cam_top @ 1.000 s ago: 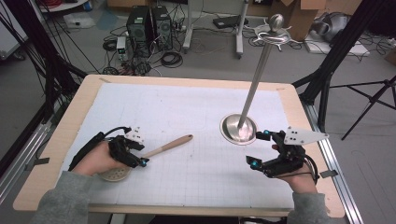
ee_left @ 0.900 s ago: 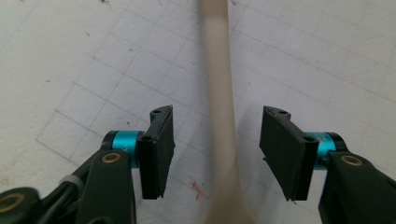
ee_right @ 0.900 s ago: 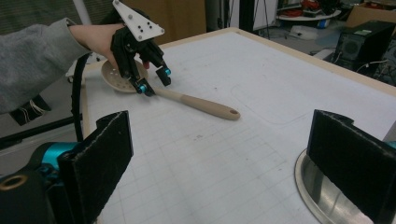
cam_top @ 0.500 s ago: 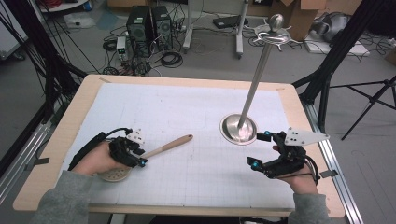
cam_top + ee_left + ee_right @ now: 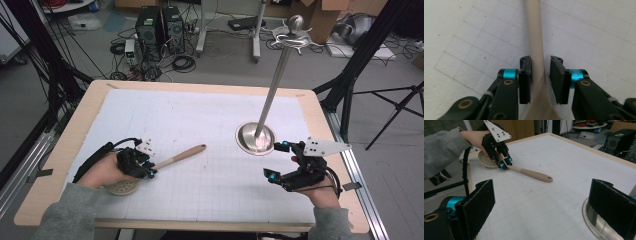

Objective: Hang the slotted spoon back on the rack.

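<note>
The wooden skimmer spoon (image 5: 165, 162) lies flat on the white mat, with its long tan handle pointing at the metal stand (image 5: 256, 138) and its round bowl full of little holes at the far end from the stand. The step in hand looks like grabbing this spoon. The left gripper (image 5: 148, 169) sits over the thin neck, just where the handle meets the bowl. Its jaws have just been closing, with the handle between them. In the left gripper view one jaw is touching the handle and the other has a small gap left, so they are narrow but not yet squeezing. Next, the jaws need to close the last bit, then lift. The right gripper (image 5: 276, 162) waits just beside the stand's shiny round base, jaws wide and holding nothing. The bench (image 5: 95, 100) has a light wooden rim.
</note>
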Action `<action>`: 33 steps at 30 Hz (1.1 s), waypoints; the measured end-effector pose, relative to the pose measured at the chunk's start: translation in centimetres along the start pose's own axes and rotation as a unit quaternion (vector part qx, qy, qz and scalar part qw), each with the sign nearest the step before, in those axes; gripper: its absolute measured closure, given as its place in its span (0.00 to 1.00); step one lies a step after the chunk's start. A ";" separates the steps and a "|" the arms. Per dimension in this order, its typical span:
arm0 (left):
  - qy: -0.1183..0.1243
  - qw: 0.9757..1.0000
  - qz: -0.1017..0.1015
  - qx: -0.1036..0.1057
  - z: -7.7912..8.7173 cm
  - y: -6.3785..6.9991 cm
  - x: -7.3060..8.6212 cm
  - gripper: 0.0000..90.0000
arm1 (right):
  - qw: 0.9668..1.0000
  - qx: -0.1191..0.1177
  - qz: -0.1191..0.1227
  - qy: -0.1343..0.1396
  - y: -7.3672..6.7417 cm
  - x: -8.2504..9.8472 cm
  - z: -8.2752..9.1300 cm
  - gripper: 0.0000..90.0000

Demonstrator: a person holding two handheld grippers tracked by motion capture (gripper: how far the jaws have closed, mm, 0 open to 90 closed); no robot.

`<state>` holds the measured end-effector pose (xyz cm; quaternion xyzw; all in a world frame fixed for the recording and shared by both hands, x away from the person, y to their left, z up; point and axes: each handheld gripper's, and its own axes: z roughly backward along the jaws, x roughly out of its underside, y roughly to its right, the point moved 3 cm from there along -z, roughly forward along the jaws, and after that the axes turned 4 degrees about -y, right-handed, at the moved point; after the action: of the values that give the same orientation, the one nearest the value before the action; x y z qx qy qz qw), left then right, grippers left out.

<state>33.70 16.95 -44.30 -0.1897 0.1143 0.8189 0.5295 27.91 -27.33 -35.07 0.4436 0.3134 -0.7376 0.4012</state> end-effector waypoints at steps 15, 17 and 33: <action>0.030 0.999 0.022 -0.014 0.4 -0.9 0.7 0.87 | 1.000 0.001 0.000 0.002 0.0 -0.1 0.1 0.07; 0.034 0.999 0.024 -0.019 0.5 -0.9 0.8 0.86 | 1.000 0.001 -0.001 0.003 0.1 0.0 0.2 0.07; 0.129 0.988 0.080 -0.005 3.0 -1.3 0.1 0.86 | 1.000 0.004 -0.001 0.005 0.1 -0.1 0.4 0.07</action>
<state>34.31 18.77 -41.68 -0.2871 0.1924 0.8279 0.4418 27.86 -27.67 -34.85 0.4482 0.3127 -0.7372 0.3973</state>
